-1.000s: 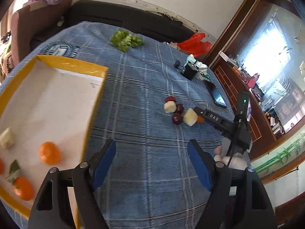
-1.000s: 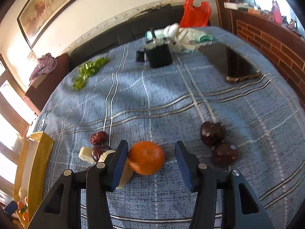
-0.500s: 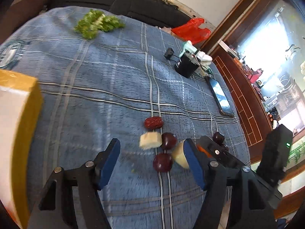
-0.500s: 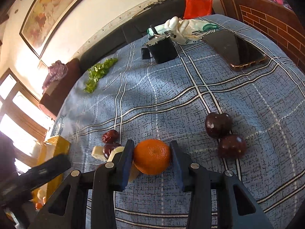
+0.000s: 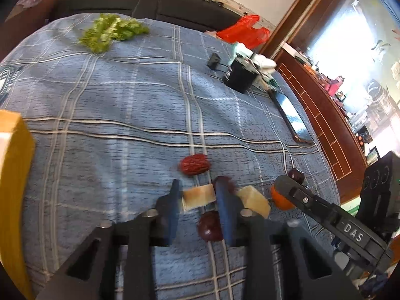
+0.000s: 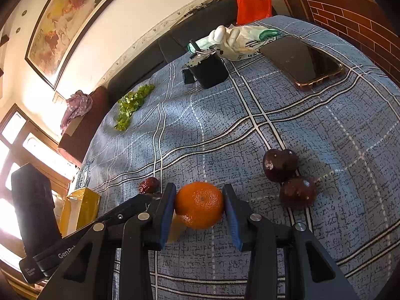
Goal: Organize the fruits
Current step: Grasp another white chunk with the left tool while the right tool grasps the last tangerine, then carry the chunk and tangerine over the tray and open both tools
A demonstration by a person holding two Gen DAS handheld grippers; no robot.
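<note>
My right gripper (image 6: 198, 206) is shut on an orange tangerine (image 6: 199, 204), its blue pads touching both sides, just above the blue plaid cloth. My left gripper (image 5: 198, 198) is closed around a pale fruit cube (image 5: 198, 197). Beside it lie a red date (image 5: 194, 164), dark plums (image 5: 209, 226), a second pale wedge (image 5: 255, 201) and the tangerine (image 5: 280, 198) in the right gripper. Two dark plums (image 6: 280, 165) lie right of the tangerine in the right wrist view. The yellow tray (image 5: 12, 175) is at the far left.
A black cup (image 6: 208, 71), a phone (image 6: 301, 61), a white glove (image 6: 235, 40) and a red bag (image 6: 252, 2) sit at the table's far side. Green leaves (image 5: 110, 33) lie at the far left. A dark sofa runs behind the table.
My left gripper has moved from over the tray to the fruit cluster and closed on the pale cube. My right gripper has closed on the tangerine and lifted slightly.
</note>
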